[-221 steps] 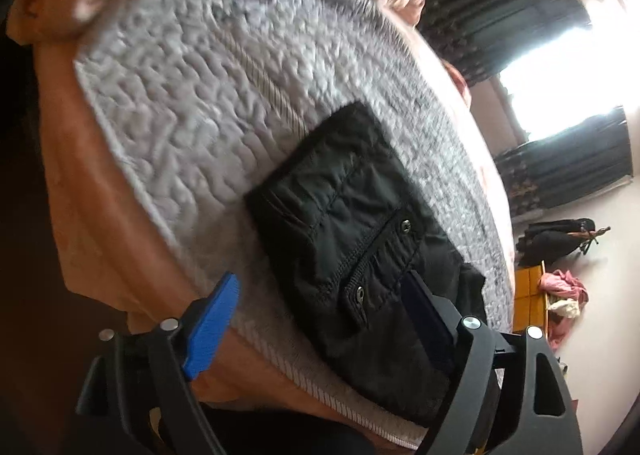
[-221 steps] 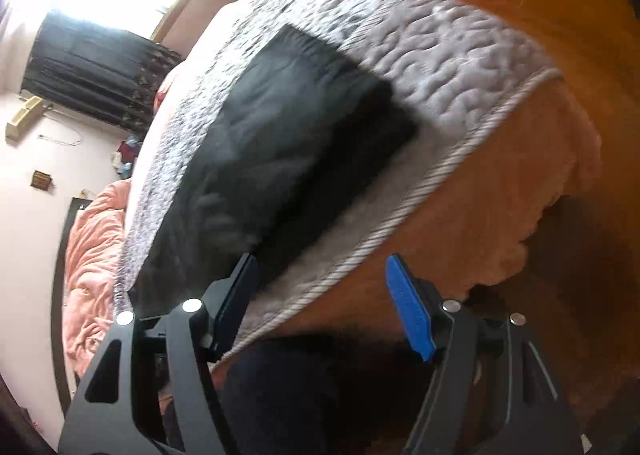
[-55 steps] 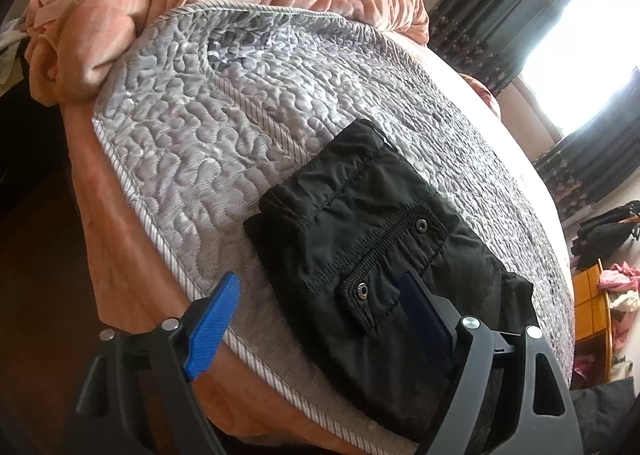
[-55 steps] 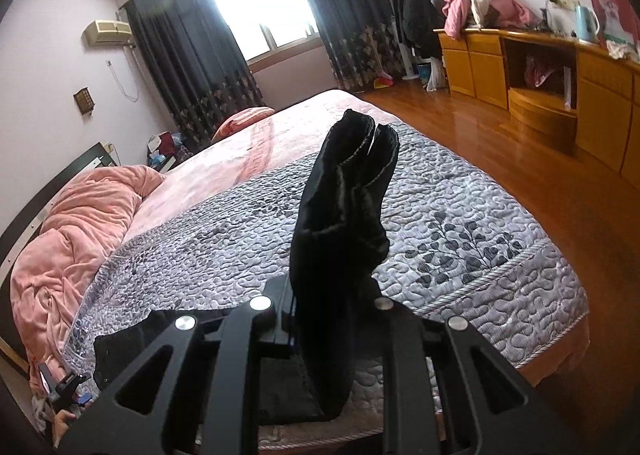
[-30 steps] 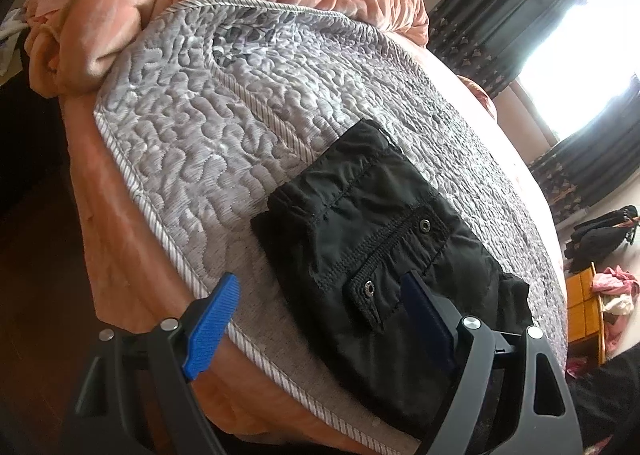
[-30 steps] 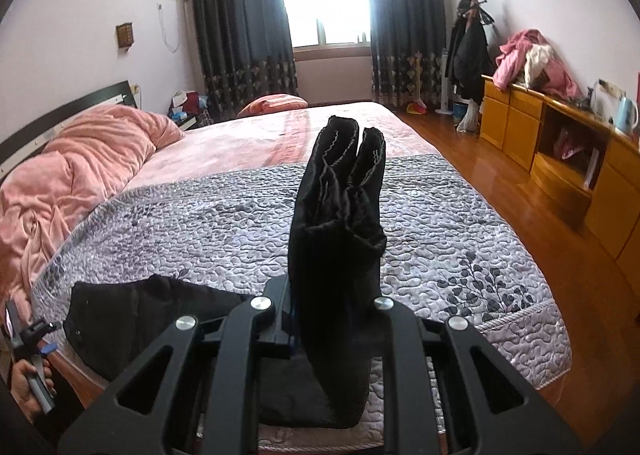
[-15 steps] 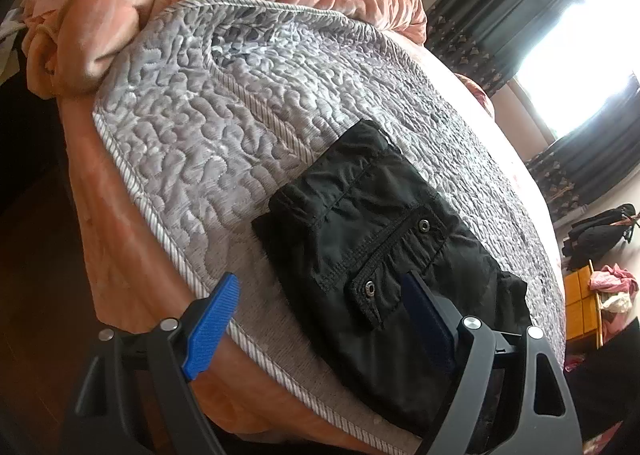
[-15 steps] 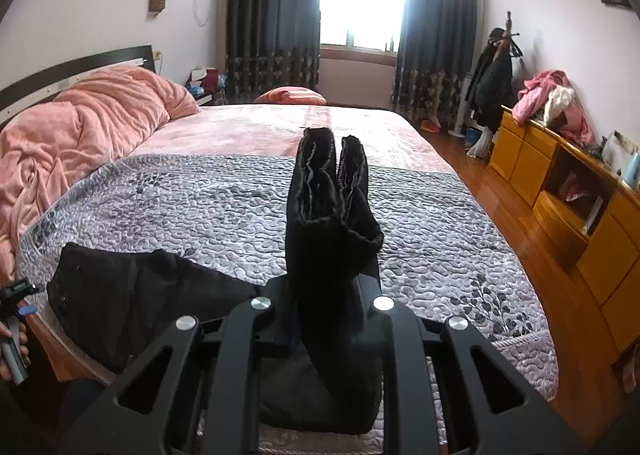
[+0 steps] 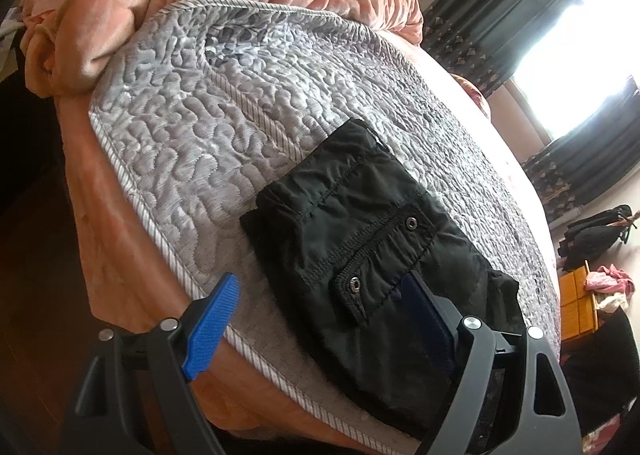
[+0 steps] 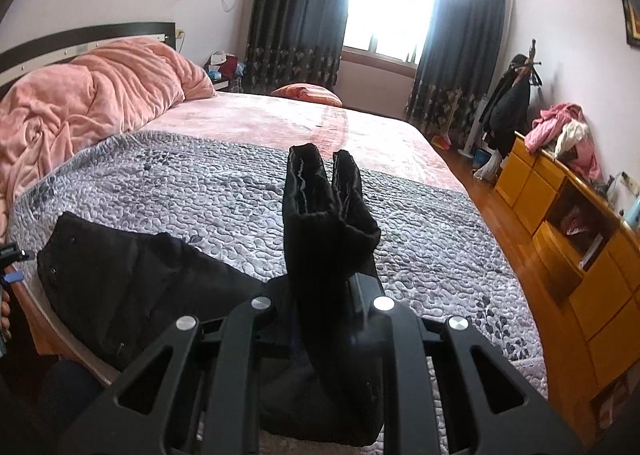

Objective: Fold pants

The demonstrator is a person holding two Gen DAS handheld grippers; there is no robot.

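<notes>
Black pants [image 9: 360, 255], shiny quilted fabric, waist end flat near the foot edge of the bed [image 9: 192, 143], toward its left corner; flapped pocket with two snaps faces up. Leg ends [image 10: 326, 215] lifted upright, doubled, the two cuffs side by side above the same edge.

I take the grey quilted bedspread [image 10: 224, 195] as my landmark. The black folded pants [image 9: 360, 251] lie on it at its near edge, waist end toward its left corner. Their leg ends [image 10: 324, 223] stand up from it, pinched between the fingers of my right gripper [image 10: 324, 295]. My left gripper [image 9: 320, 319] hangs spread over that near edge, one finger over the pants. The rumpled pink duvet [image 10: 88, 95] lies at its far left. The yellow wooden dresser [image 10: 568, 215] stands right of it, across the wooden floor [image 10: 540, 307].
</notes>
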